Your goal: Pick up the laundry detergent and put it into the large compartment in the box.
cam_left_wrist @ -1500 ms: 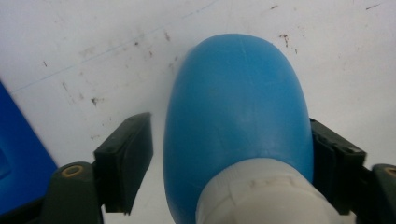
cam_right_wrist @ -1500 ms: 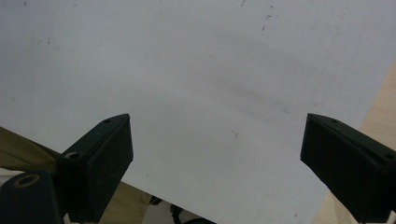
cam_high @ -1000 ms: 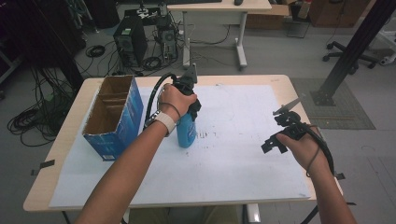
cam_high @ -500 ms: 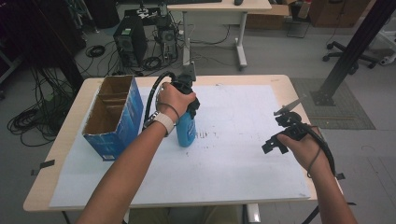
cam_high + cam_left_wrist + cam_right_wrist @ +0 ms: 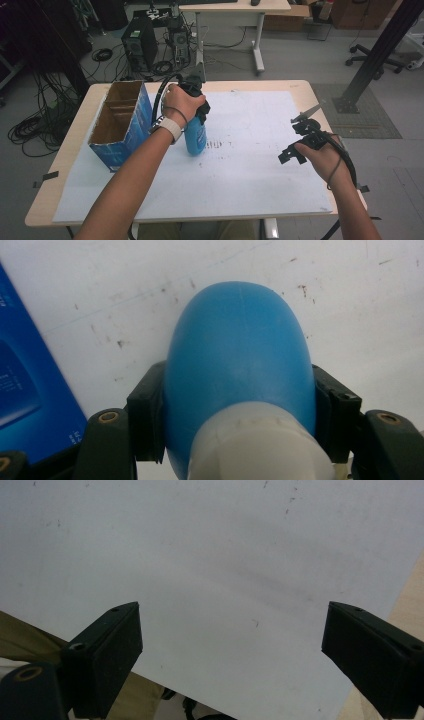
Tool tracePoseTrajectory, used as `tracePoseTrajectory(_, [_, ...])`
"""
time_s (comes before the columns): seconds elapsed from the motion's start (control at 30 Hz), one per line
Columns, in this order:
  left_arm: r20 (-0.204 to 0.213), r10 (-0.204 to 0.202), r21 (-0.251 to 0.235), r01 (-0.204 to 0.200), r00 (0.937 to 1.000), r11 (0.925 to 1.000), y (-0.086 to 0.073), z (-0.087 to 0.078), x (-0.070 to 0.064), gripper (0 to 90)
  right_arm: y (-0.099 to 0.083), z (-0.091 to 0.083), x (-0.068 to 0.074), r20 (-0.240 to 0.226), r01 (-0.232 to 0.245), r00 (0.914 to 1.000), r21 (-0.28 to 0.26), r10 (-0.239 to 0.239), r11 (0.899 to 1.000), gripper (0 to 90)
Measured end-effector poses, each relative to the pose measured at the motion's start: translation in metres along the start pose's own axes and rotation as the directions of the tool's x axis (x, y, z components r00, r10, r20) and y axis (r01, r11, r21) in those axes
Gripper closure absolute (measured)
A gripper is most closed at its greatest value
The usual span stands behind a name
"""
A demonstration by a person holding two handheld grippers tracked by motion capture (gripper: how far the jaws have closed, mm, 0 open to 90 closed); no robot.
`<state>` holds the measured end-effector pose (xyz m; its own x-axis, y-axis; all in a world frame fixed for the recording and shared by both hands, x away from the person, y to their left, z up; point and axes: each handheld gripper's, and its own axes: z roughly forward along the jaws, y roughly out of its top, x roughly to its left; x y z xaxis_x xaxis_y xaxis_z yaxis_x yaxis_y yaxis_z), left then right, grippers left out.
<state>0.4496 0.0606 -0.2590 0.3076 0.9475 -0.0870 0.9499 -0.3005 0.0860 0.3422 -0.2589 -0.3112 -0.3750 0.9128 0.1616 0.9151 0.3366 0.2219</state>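
Left gripper (image 5: 196, 107), centre frame, clamps the upright bottle (image 5: 195, 135) from above; right gripper (image 5: 299, 140), at right, hovers with jaws spread.

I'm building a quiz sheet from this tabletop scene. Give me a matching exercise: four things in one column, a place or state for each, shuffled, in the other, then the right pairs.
Things:
1. blue plastic bottle
2. blue open-topped cardboard box
3. right gripper
4. white paper sheet

Places or states:
A. jaws spread wide, nothing between them
B. clamped near its white cap by the left gripper
C. spread flat over the wooden table
D. stands at the table's left, top open

Pairs: 1-B, 2-D, 3-A, 4-C
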Motion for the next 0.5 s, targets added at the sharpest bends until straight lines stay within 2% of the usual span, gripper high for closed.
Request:
tracePoseTrajectory(0.27, [-0.017, -0.01, -0.005, 0.01, 0.9998, 0.9999, -0.004, -0.013, 0.003, 37.5, 0.0, -0.002, 0.001, 0.001, 0.007, 1.0, -0.001, -0.007, 1.0, 9.3])
tracePoseTrajectory(0.5, [-0.011, -0.024, -0.015, 0.024, 0.9996, 0.9996, -0.007, -0.027, 0.005, 37.6, 0.001, -0.003, 0.002, 0.001, 0.008, 1.0, -0.002, -0.008, 1.0, 9.3])
